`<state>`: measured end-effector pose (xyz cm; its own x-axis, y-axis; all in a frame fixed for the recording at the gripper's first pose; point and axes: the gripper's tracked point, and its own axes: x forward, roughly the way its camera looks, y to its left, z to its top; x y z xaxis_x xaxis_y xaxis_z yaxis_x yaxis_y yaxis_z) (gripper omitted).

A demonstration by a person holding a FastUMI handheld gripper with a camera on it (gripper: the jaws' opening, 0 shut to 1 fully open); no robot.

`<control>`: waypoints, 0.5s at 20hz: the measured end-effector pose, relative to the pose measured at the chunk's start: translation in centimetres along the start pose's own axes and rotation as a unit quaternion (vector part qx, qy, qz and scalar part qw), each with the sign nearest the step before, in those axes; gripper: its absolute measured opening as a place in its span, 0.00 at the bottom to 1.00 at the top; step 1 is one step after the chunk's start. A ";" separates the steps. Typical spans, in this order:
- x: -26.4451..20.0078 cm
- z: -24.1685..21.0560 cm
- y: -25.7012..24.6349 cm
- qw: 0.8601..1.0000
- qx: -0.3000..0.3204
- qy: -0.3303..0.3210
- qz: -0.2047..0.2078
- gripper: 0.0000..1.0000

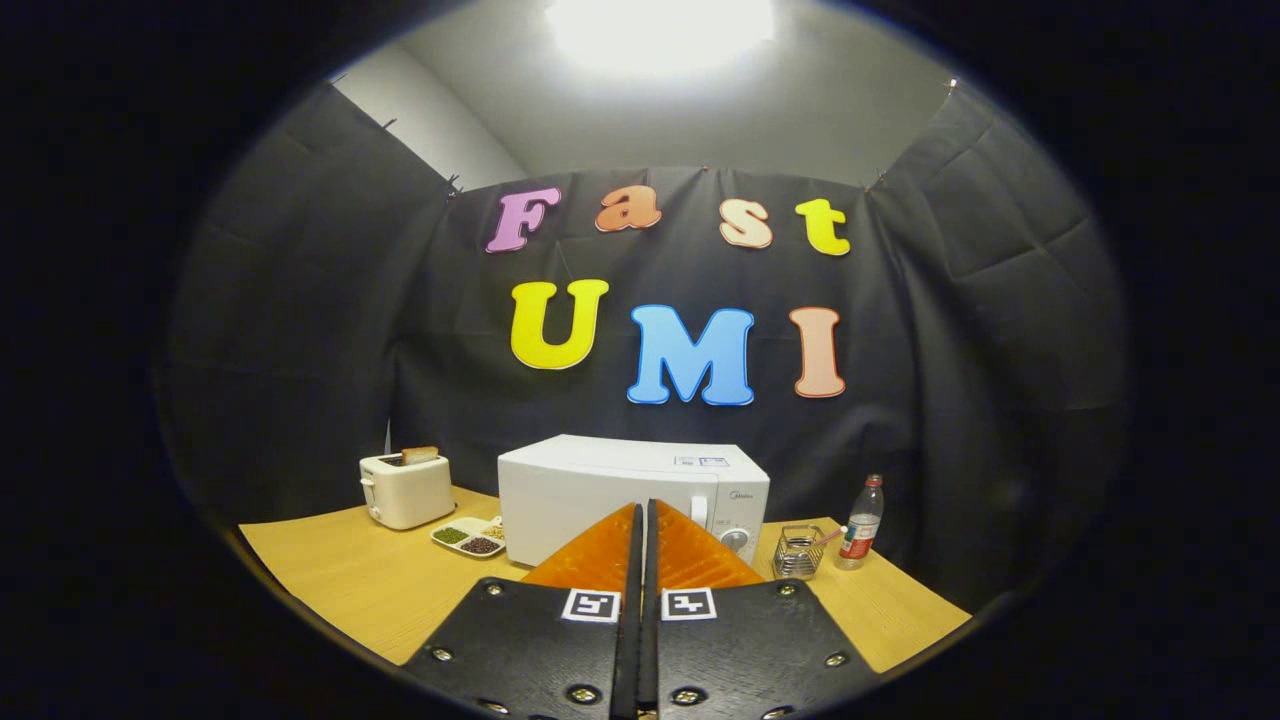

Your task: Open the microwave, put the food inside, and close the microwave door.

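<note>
Gripper view is showing the jaws pressed together with nothing between them, and the gripper (645,515) is hanging well back from the microwave (630,490), pointing straight at it at twelve o'clock. Its door is sitting shut, so the opening step is not yet done, and I think the jaws are waiting closed because there is nothing to hold yet. They are covering part of the door front, so I cannot tell how the handle looks. The knobs (735,538) are peeking out just past the jaws at one o'clock. The food is likely the little tray (468,537) with green and dark bits in its cups, lying on the worktop (340,570) at ten o'clock, just beside the microwave, so it is near for the next step. A toaster (405,488) with a slice of bread sticking up is standing farther out at ten o'clock, beyond the tray. At two o'clock a wire basket (797,552) and a water bottle (861,536) are standing close together. If the door is swinging out toward the tray side, it could bump the tray, so that needs care.
</note>
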<state>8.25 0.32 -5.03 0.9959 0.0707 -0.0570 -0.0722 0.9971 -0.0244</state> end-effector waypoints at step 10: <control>-7.8 2.6 -1.4 0.999 -0.010 0.002 -0.034 0.01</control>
<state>0.77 -1.59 -1.98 0.9983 0.0025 -0.0584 -0.0053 0.9988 -0.0485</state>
